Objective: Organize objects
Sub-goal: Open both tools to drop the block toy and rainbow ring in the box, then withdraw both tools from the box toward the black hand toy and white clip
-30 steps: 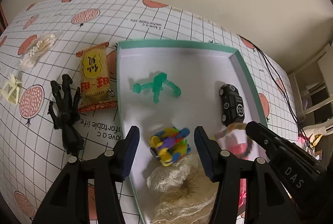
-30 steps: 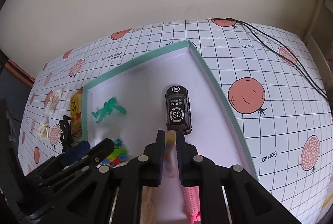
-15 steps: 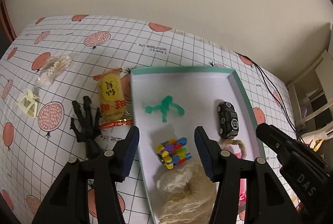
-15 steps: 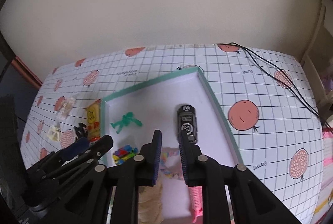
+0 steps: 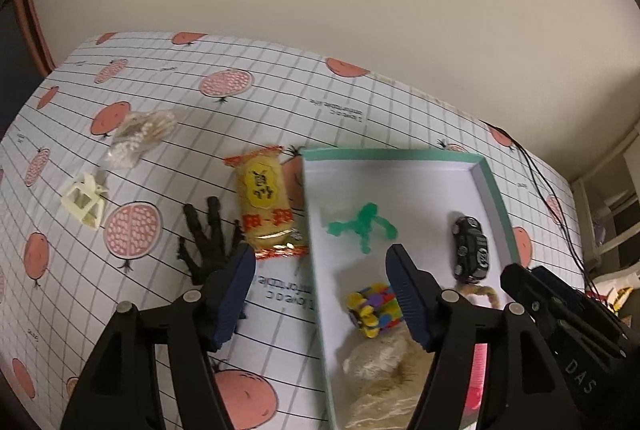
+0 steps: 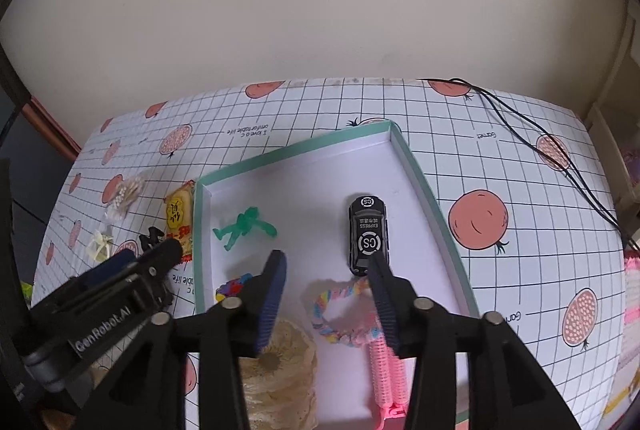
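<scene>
A white box with a green rim (image 6: 416, 170) (image 5: 490, 174) holds a black toy car (image 6: 367, 238) (image 5: 472, 246), a green figure (image 6: 244, 226) (image 5: 362, 224), a multicoloured block toy (image 5: 374, 304), a cream lace piece (image 6: 276, 378) (image 5: 380, 374), a pink comb (image 6: 382, 370) and a pastel braided loop (image 6: 340, 310). My right gripper (image 6: 326, 296) hangs open above the loop, holding nothing. My left gripper (image 5: 320, 294) is open over the box's left wall. Outside the box lie a yellow snack pack (image 5: 266, 206), a black hand-shaped clip (image 5: 208, 234), a cream clip (image 5: 84, 200) and a bag of cotton swabs (image 5: 140, 136).
The table wears a grid cloth with pomegranate prints (image 6: 478, 220). Black cables (image 6: 532, 138) run across its right side. A wall stands behind the table, and shelving (image 5: 612, 214) shows at the far right.
My right gripper opened and let the braided loop go onto the box floor. Both grippers rose and pulled back, so more of the table shows.
</scene>
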A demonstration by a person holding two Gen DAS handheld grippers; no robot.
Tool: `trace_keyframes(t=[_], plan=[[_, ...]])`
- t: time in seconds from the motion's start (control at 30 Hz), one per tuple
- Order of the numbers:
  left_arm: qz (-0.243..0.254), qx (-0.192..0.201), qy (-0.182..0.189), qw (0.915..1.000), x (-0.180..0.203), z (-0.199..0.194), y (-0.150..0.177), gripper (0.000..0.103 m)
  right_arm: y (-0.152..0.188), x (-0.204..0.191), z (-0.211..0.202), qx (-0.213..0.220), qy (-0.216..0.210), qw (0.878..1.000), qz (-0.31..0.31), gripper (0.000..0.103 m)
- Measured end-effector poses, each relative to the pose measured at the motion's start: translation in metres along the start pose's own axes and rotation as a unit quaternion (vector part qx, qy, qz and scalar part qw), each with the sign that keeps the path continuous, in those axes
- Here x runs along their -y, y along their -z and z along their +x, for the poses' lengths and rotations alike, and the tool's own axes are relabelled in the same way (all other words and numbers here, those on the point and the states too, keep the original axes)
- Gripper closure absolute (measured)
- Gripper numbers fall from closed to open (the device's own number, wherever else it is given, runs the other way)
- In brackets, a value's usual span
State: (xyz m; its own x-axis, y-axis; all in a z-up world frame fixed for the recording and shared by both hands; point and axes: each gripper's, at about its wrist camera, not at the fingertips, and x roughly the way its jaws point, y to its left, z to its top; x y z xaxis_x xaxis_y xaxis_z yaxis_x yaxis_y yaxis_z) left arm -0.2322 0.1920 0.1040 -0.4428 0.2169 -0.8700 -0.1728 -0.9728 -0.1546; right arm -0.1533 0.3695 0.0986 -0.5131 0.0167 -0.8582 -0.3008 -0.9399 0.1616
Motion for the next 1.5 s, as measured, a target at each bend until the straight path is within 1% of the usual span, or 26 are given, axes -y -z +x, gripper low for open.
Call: trace_keyframes(t=[0.03,0.1,0.17,0.23,0.3,0.33,0.37,0.4,0.43,0.6,0.67,0.83,1.0,1.27,1.5], plan=[[0.001,0.002,-0.005,1.0000,-0.002,0.000,-0.001,0.033,0.000,-0.001,0.000,0.001,0.000,1.000,-0.002,0.044],[0.000,0.007,-0.013,0.9999,-0.006,-0.001,-0.002,0.033,0.000,-0.003,0.000,0.004,0.000,1.000,-0.005,0.038],[-0.004,0.010,-0.019,0.9998,-0.011,-0.001,-0.003,0.030,0.000,-0.005,0.001,0.006,-0.002,1.000,-0.008,0.033],[-0.006,0.014,-0.026,0.9996,-0.015,-0.002,-0.004,0.029,0.000,-0.008,0.001,0.007,-0.003,1.000,-0.012,0.025],[-0.009,0.017,-0.032,0.9993,-0.021,-0.002,-0.005,0.028,0.001,-0.009,0.002,0.007,-0.005,1.000,-0.012,0.021],[-0.010,0.019,-0.034,0.9992,-0.022,-0.002,-0.005,0.021,0.001,-0.009,0.003,0.008,-0.006,1.000,-0.012,0.015],[-0.012,0.021,-0.039,0.9989,-0.026,-0.001,-0.006,0.010,0.001,-0.010,0.003,0.010,-0.005,1.000,-0.012,0.011],[-0.013,0.023,-0.042,0.9987,-0.028,-0.001,-0.006,0.008,0.001,-0.010,0.003,0.013,-0.003,1.000,-0.012,0.004],[-0.015,0.026,-0.045,0.9985,-0.031,-0.002,-0.007,0.008,0.000,-0.011,0.002,0.016,-0.001,1.000,-0.012,0.001],[-0.027,0.029,-0.052,0.9979,-0.043,-0.001,-0.011,0.006,-0.001,-0.014,0.003,0.019,0.003,1.000,-0.015,0.000],[-0.033,0.031,-0.052,0.9976,-0.048,-0.002,-0.012,0.000,0.000,-0.015,0.004,0.020,0.005,1.000,-0.016,0.000],[-0.044,0.042,-0.050,0.9969,-0.059,-0.009,-0.017,0.000,-0.001,-0.020,0.007,0.018,0.001,1.000,-0.012,0.000],[-0.058,0.045,-0.050,0.9961,-0.078,-0.010,-0.021,0.000,-0.002,-0.030,0.012,0.013,-0.008,1.000,-0.015,0.000],[-0.088,0.061,-0.060,0.9924,-0.127,-0.020,-0.029,0.000,-0.004,-0.068,0.022,0.005,-0.037,0.999,-0.036,0.000],[-0.124,0.061,-0.081,0.9871,-0.179,-0.021,-0.030,0.000,0.000,-0.116,0.034,-0.003,-0.056,0.996,-0.066,0.000]])
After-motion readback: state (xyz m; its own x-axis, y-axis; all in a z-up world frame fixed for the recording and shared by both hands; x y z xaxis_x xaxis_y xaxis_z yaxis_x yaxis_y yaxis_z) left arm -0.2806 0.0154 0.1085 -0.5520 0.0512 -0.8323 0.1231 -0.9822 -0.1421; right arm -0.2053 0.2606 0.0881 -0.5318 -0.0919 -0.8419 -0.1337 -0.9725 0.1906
